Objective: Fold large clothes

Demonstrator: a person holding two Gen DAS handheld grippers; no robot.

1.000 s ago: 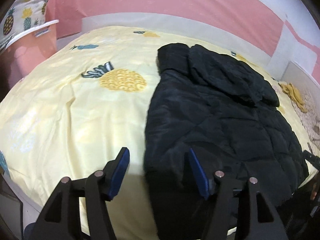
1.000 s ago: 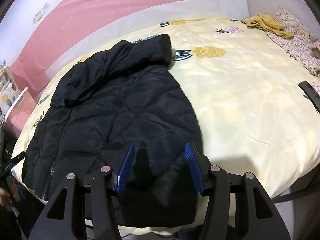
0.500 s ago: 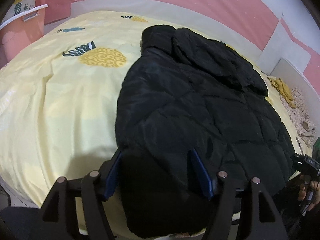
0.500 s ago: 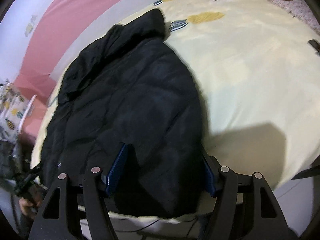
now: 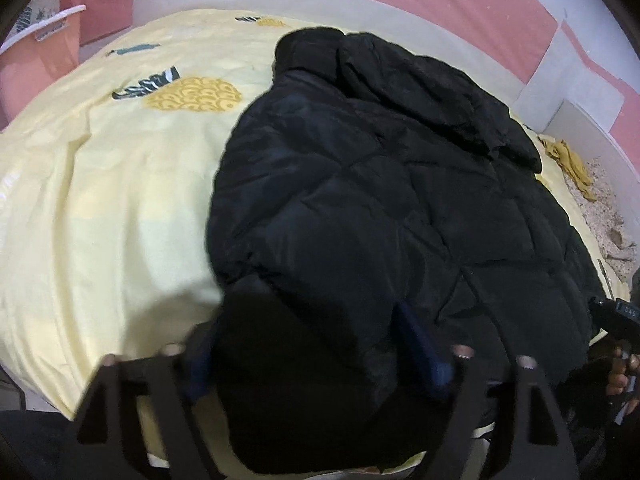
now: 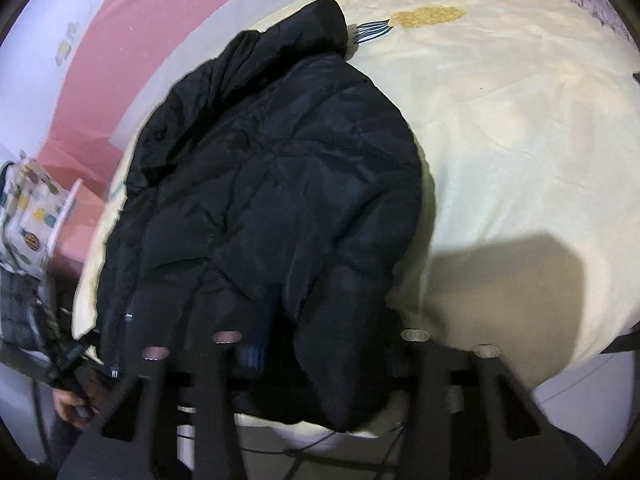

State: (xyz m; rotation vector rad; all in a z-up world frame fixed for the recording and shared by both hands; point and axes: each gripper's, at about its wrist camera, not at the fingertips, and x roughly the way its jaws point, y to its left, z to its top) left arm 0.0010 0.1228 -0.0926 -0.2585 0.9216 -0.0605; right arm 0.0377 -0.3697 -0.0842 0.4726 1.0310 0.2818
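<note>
A black quilted puffer jacket [image 5: 380, 208] lies on a pale yellow pineapple-print bed sheet [image 5: 100, 200], collar at the far end, hem hanging over the near edge. My left gripper [image 5: 316, 352] is open, its blue pads straddling the jacket's near left hem corner. The jacket also shows in the right wrist view [image 6: 272, 184]. My right gripper [image 6: 324, 344] is open around the jacket's near right hem corner, which bulges between the fingers and hides the right pad. Neither gripper has closed on the fabric.
A pink wall and a white bed frame [image 5: 580, 100] lie behind. A mustard cloth [image 5: 568, 160] lies at the far right. A pink bin [image 5: 36, 56] stands at the left. The bed's near edge drops to the floor [image 6: 580, 392]. The sheet [image 6: 520, 140] lies to the jacket's right.
Both grippers have moved forward and down onto the jacket's near hem; the hem corners now sit between the open fingers. The jacket itself has not shifted.
</note>
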